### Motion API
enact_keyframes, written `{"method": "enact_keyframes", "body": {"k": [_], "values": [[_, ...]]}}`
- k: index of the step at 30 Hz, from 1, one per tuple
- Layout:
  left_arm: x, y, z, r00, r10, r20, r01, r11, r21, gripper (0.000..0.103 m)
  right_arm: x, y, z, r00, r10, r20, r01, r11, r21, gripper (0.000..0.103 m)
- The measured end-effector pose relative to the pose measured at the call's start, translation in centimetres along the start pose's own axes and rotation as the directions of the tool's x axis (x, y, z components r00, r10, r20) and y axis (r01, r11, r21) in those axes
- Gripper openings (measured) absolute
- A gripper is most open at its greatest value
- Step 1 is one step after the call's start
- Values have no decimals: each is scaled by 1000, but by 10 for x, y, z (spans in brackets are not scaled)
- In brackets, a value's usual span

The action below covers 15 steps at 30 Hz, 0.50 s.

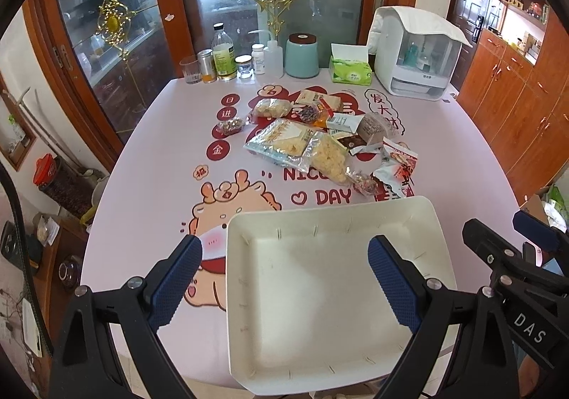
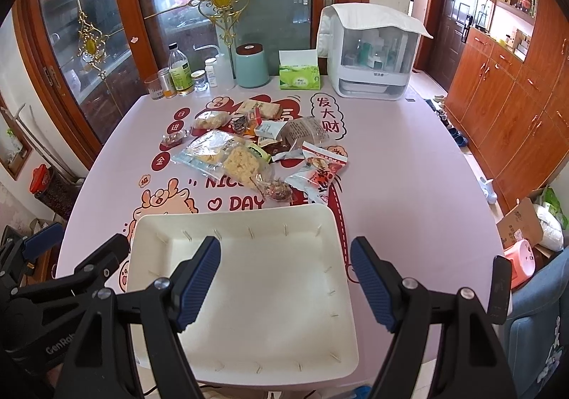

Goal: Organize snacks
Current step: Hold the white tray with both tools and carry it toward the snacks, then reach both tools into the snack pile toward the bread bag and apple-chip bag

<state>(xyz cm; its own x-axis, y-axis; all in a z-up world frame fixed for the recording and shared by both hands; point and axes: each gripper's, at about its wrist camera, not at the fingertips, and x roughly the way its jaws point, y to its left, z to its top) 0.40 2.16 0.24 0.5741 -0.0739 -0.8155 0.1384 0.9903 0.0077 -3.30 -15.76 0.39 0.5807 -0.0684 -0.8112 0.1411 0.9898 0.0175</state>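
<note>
A pile of snack packets [image 1: 320, 136] lies in the middle of the table; it also shows in the right wrist view [image 2: 256, 150]. It holds clear bags of pale crackers [image 1: 330, 157], a red and white packet [image 1: 398, 164] and a small dark packet [image 1: 231, 125] off to the left. An empty white tray [image 1: 320, 374] sits at the near edge, also in the right wrist view [image 2: 142, 239]. My left gripper [image 1: 284, 256] is open above the tray's left rim. My right gripper [image 2: 284, 256] is open above the tray. Both are empty.
Bottles, jars and a glass [image 1: 220, 61], a teal canister [image 1: 302, 56], a green tissue box [image 1: 350, 70] and a white appliance [image 1: 416, 54] line the table's far edge. Wooden cabinets [image 2: 515, 96] stand to the right; boxes and bags [image 2: 526, 224] lie on the floor.
</note>
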Motion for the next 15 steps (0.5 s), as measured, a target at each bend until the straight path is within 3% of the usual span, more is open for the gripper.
{"method": "enact_keyframes", "body": {"k": [15], "values": [[24,23,70,991,-82,103,74,994,77,95,6,17,40,998,-57,30,56,998,13,76]]}}
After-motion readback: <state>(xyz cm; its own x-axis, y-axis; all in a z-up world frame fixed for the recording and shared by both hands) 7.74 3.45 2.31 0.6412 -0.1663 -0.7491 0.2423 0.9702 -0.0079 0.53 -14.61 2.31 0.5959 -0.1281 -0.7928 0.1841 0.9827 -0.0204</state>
